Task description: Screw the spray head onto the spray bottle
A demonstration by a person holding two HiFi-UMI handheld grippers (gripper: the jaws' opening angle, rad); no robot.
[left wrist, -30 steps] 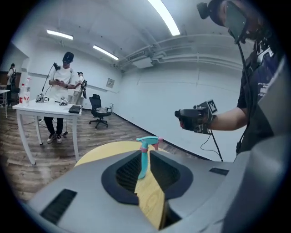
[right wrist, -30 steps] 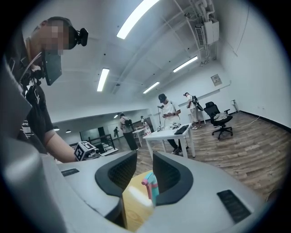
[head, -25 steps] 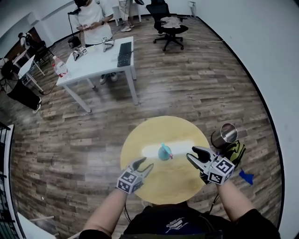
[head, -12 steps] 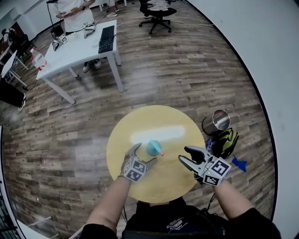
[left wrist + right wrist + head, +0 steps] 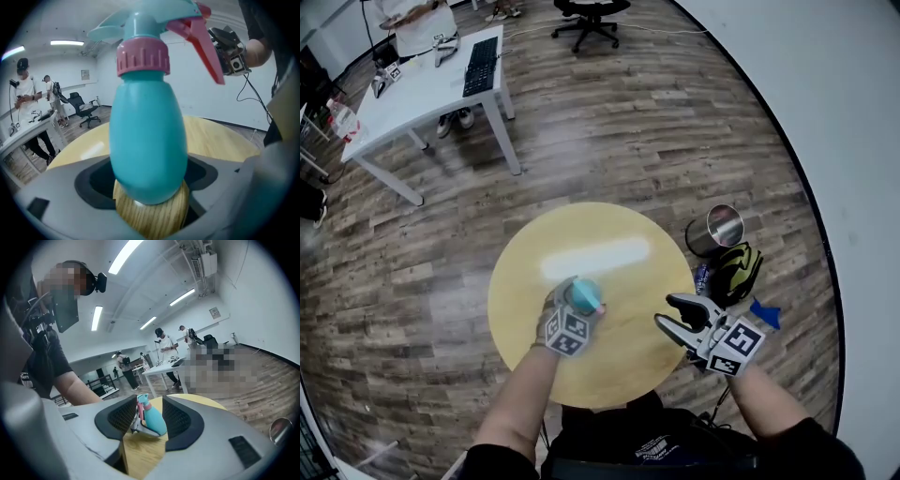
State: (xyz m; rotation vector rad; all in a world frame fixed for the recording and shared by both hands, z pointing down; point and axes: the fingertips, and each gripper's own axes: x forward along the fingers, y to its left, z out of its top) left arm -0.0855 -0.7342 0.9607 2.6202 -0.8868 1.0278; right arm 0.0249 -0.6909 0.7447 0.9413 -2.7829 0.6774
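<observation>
Now: one bottle, left claw loose

I count one spray bottle (image 5: 147,140), spray head (image 5: 154,18) fitted, upright on the table (image 5: 619,361). My left gripper (image 5: 577,300) has just spread wide around it, not gripping. My right gripper (image 5: 667,312) hovers released, empty. One metal can (image 5: 715,230) stands beside the table.

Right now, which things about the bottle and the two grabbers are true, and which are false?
1. The spray bottle stands upright on the round table. True.
2. The left gripper squeezes the bottle. False: its jaws have just been opening and stand wide on either side of the bottle, not pressing it.
3. The right gripper holds the spray head. False: its jaws are apart and empty, and the spray head sits on top of the bottle.
4. A shiny metal can stands off the table. True.
5. The bottle is red. False: it is blue-green with a pink collar.
</observation>
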